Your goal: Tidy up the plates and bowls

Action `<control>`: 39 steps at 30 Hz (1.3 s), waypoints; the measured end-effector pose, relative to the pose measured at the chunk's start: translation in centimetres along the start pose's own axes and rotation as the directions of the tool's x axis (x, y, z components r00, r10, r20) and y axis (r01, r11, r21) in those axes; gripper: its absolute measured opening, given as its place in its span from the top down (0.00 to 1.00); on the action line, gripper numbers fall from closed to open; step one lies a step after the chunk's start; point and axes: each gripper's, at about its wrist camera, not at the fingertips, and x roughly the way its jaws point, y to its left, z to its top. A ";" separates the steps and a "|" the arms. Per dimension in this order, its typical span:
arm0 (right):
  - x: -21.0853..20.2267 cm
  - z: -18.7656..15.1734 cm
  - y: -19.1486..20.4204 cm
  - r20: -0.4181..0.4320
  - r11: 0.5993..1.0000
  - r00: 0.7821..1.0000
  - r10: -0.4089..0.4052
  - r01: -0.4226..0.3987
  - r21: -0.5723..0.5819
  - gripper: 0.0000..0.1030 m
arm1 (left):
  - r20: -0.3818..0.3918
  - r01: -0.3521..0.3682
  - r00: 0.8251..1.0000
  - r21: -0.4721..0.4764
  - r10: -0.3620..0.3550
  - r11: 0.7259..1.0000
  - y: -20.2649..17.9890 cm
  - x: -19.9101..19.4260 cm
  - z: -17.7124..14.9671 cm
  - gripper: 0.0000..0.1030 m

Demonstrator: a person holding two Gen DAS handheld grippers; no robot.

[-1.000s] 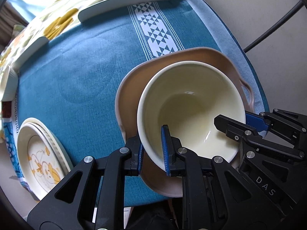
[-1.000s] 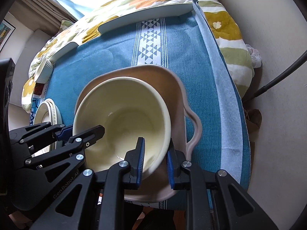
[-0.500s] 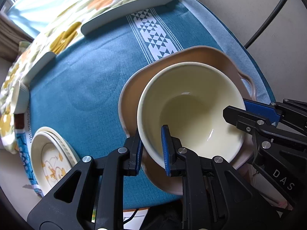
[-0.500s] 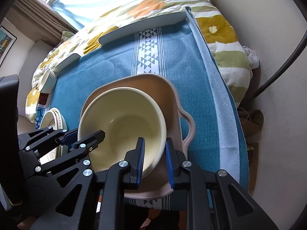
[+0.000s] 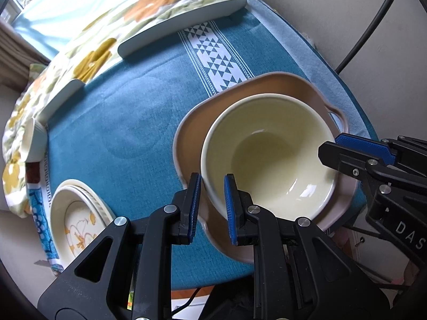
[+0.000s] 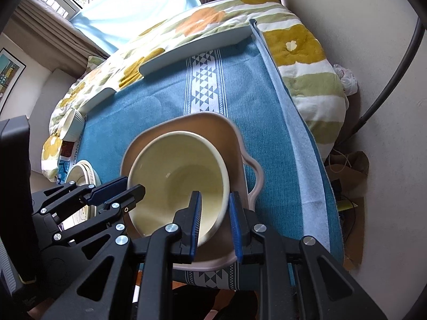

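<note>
On blue tablecloth (image 5: pixel 128 122): cream bowl (image 5: pixel 269 157) nested in pink dish (image 5: pixel 291 90), rim pinched by left gripper (image 5: pixel 211 204) and right gripper (image 6: pixel 214 222). Likely heavy, glazed, slippery, breakable; best gripped at opposite rims.

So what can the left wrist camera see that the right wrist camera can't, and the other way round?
Only the left wrist view shows the flower painted on the stacked plates.

Only the right wrist view shows the window, a framed picture on the wall and brown paper on the floor.

Both show the cream bowl sitting in the pinkish handled dish on the blue tablecloth, with the left gripper and right gripper each clamped on the bowl's rim, and a small ribbed cup.
</note>
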 end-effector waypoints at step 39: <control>3.4 14.9 32.7 0.040 0.765 0.946 0.322 -0.235 -0.599 0.08 | 0.297 0.129 0.936 -0.792 0.192 0.596 40.6 -9.7 -11.2 0.01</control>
